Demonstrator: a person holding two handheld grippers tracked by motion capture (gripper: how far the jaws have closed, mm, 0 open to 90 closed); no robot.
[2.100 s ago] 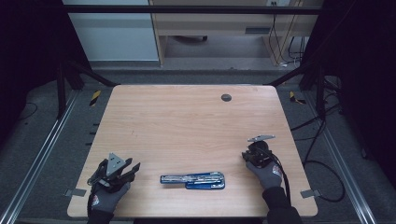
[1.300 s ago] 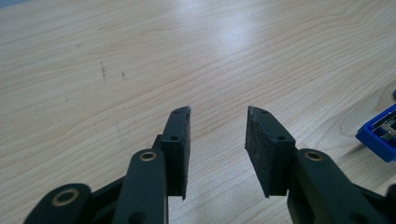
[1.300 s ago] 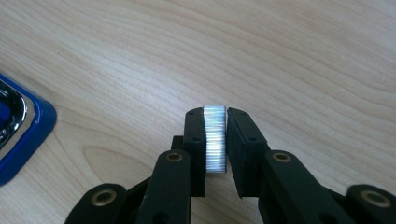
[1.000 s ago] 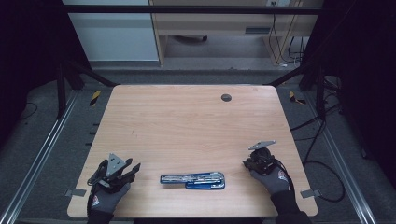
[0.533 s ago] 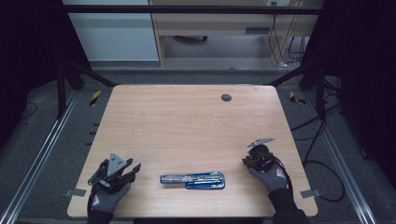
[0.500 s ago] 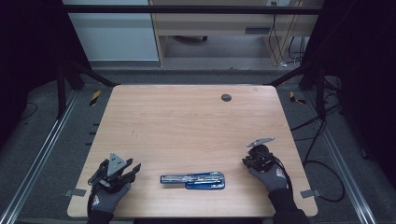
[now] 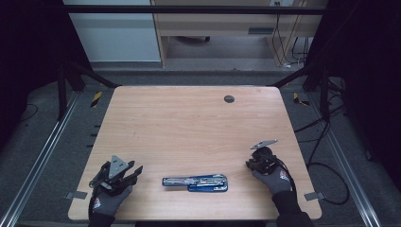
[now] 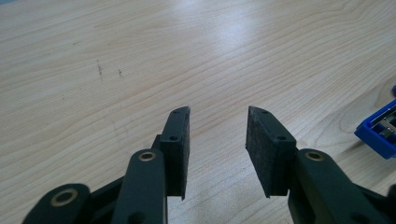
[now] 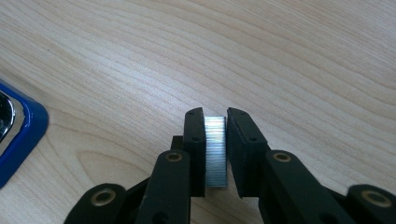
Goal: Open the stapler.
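A blue and chrome stapler [image 7: 195, 182], opened out flat, lies near the front edge of the wooden table [image 7: 189, 127]. My right gripper [image 7: 249, 164] rests on the table to its right, jaws pointing toward it. These jaws have just been closing, and a short silver strip of staples [image 9: 215, 149] stands pinched between the pads of my right gripper [image 9: 215, 116]. The stapler's blue end [image 9: 18, 135] lies to the left. My left gripper [image 7: 134, 172] sits left of the stapler. The jaws of my left gripper [image 8: 218, 123] stand open over bare wood, with a blue corner of the stapler [image 8: 378, 133] at the right.
A dark round grommet [image 7: 229, 99] is set in the table's far side. Cables [image 7: 326, 123] trail over the floor to the right. Metal frame rails [image 7: 47, 146] run along both sides of the table.
The right gripper has drifted slightly toward the front edge since the earliest frame. The left gripper and the stapler have stayed where they were.
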